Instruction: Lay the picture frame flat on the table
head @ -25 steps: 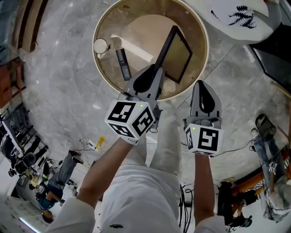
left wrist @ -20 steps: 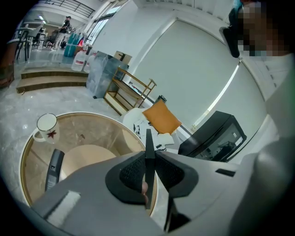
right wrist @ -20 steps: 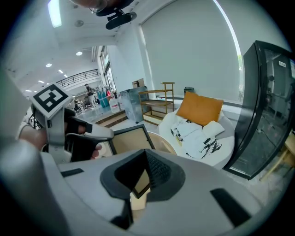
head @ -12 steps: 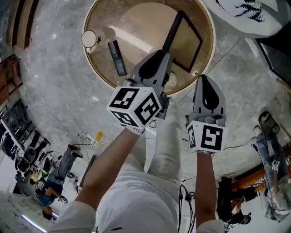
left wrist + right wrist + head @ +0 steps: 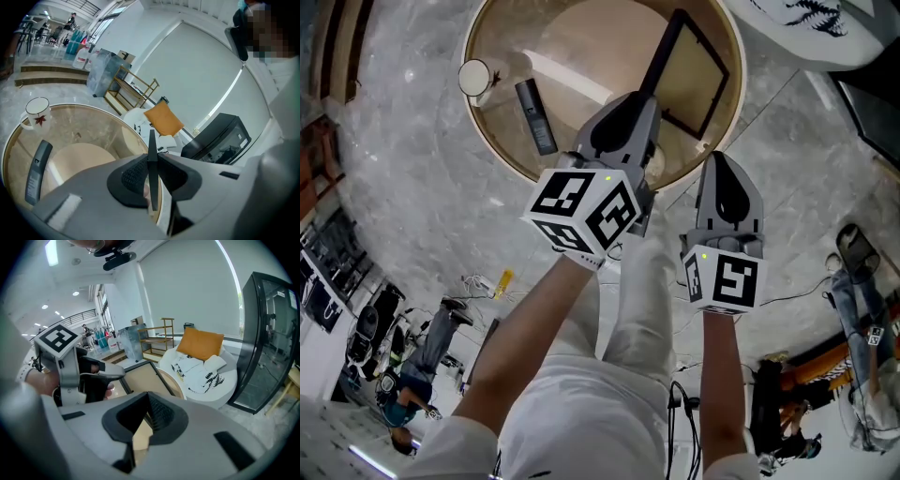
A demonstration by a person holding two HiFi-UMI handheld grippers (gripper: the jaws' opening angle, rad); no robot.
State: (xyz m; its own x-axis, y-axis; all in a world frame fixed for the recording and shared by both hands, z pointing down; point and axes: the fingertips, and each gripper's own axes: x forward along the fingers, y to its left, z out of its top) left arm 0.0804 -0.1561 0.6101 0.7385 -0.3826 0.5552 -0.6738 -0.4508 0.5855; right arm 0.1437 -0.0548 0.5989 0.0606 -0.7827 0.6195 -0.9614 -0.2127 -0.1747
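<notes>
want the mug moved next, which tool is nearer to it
Left. The left tool, on the picture frame, is right of the mug; the right tool is farther right.

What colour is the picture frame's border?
Black, around a tan panel. The head view shows the picture frame best.

The head view is looking steeply down from high above onto the round beige table with a wooden rim (image 5: 581,37). The left gripper view is riding low on the grey left gripper (image 5: 152,161), facing across that table from close by. The right gripper view, riding on the grey right gripper (image 5: 144,413), is looking the same way from just beside it. Both gripper views are taking in the square orange cushion (image 5: 162,119) beyond, and all three are sharing the black-edged picture frame (image 5: 694,75).
</notes>
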